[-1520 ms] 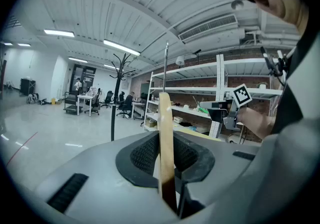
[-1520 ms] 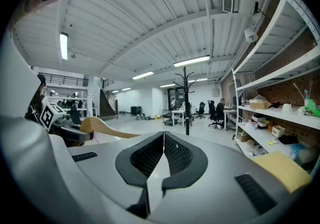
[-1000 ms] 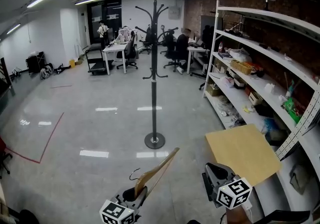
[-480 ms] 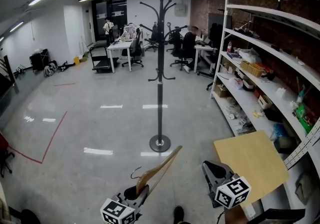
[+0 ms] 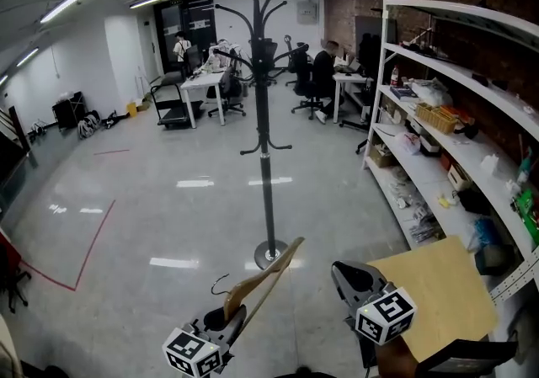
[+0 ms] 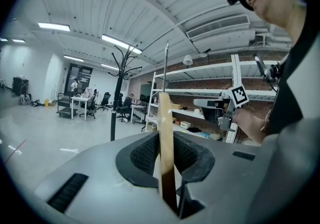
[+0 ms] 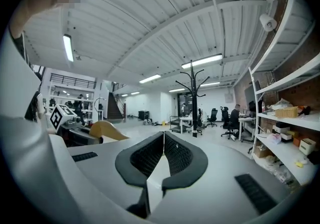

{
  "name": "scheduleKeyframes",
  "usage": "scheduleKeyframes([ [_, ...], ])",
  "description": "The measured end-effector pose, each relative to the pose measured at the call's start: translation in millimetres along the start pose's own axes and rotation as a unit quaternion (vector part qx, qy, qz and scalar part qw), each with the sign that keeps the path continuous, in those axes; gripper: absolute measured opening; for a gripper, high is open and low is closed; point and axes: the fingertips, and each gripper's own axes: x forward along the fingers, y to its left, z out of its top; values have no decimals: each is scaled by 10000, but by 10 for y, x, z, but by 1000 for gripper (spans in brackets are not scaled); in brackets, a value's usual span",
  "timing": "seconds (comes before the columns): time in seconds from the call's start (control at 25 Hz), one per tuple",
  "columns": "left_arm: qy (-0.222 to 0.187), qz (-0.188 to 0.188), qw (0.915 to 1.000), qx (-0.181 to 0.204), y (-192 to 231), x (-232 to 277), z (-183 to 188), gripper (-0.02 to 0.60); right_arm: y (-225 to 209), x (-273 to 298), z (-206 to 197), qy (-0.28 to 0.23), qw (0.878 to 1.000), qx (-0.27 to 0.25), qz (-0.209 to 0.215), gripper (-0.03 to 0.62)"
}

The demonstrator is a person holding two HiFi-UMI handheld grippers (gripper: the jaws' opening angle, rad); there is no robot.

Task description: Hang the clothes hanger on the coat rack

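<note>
Judging from how things lie, the task stands at its carrying stage: the pale wooden clothes hanger (image 5: 268,282) is in hand but not yet on the tall black metal coat rack (image 5: 264,149). At the lower centre of the head view the left gripper (image 5: 229,319) is clenched on the hanger. Its own view shows the strip of wood standing upright between the dark ribbed pads (image 6: 145,154), pressed from both sides, with the thin metal hook (image 6: 166,68) rising above. In the head view one wooden arm slants up and to the right, its tip overlapping the rack's round base (image 5: 269,255) in the picture only. The right gripper (image 5: 344,272), at lower right, grasps nothing: its own view shows the jaws pressed together with no object between them. The rack stands mid-frame on the glossy grey floor (image 5: 152,216), well apart from both grippers, and its crown of curved pegs (image 5: 264,7) near the top edge looks bare. What likely remains is closing the gap to the rack, lifting the hanger to peg height, turning the hook toward a peg, settling it there and letting go.
</note>
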Motion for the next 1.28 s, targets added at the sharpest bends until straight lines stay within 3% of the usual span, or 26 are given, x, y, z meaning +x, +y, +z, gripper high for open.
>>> scheduleKeyframes([
  [0.48,157,-174,9997,38,459,766,253,49,-589,734,-25,70,9999,92,68,8],
  [0.92,202,-640,9971,365,1576,1289,551,49,-919,1872,156,-142,9981,322,-498,8],
  [1.28,284,-980,9941,380,2131,1663,673,49,-1052,2462,179,12,9975,299,-644,8],
])
